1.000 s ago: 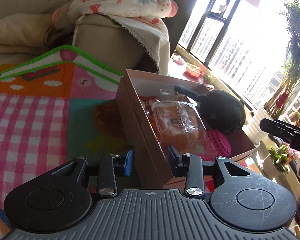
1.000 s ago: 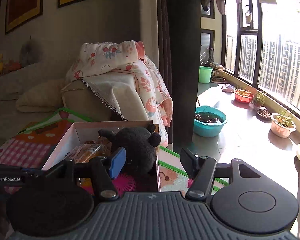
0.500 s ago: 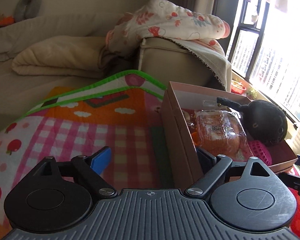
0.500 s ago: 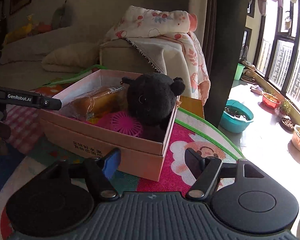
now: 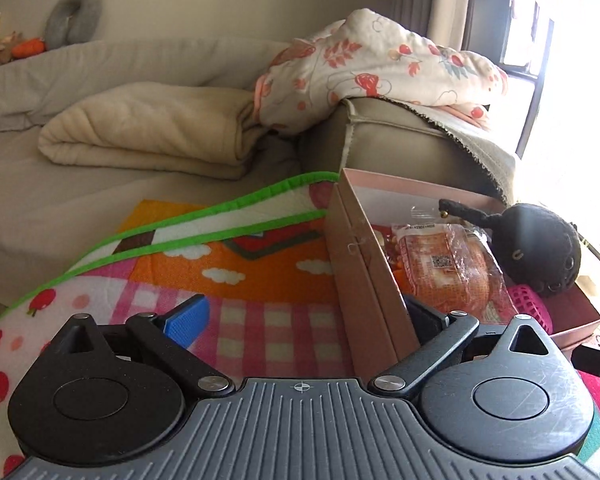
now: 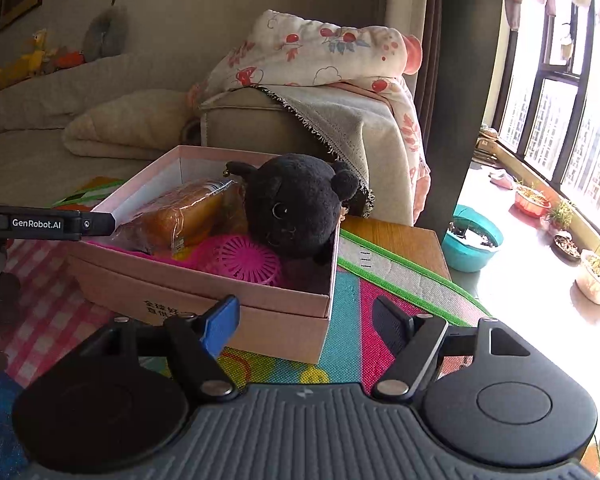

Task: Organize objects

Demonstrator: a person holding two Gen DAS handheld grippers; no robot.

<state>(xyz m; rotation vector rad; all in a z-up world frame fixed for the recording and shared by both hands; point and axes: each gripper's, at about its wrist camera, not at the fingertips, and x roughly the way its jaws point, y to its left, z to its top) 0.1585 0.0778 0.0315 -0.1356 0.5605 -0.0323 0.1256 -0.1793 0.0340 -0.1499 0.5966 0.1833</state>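
Note:
A pink cardboard box (image 5: 364, 264) (image 6: 236, 320) stands on the play mat. Inside it lie a black plush toy (image 5: 536, 248) (image 6: 296, 208), a wrapped loaf of bread (image 5: 444, 268) (image 6: 188, 216) and a pink plastic ball (image 5: 528, 304) (image 6: 244, 260). My left gripper (image 5: 305, 318) is wide and still opening; the box's left wall runs between its fingers, untouched by the pads. One of its fingers (image 6: 48, 224) shows at the box's left side. My right gripper (image 6: 304, 324) is opening, with the box's near corner between its pads, not pressed.
The colourful play mat (image 5: 228, 264) lies before a beige sofa (image 5: 388, 140) with a folded blanket (image 5: 148, 128) and a flowered quilt (image 6: 320, 56). A wooden surface (image 6: 396, 236) sits behind the box. A teal basin (image 6: 472, 244) and plant pots (image 6: 596, 276) stand by the window.
The left jaws spread from narrow to wide, and that view swung left, leaving the box at its right. The right gripper sank and drew back, so the box now sits in front of it.

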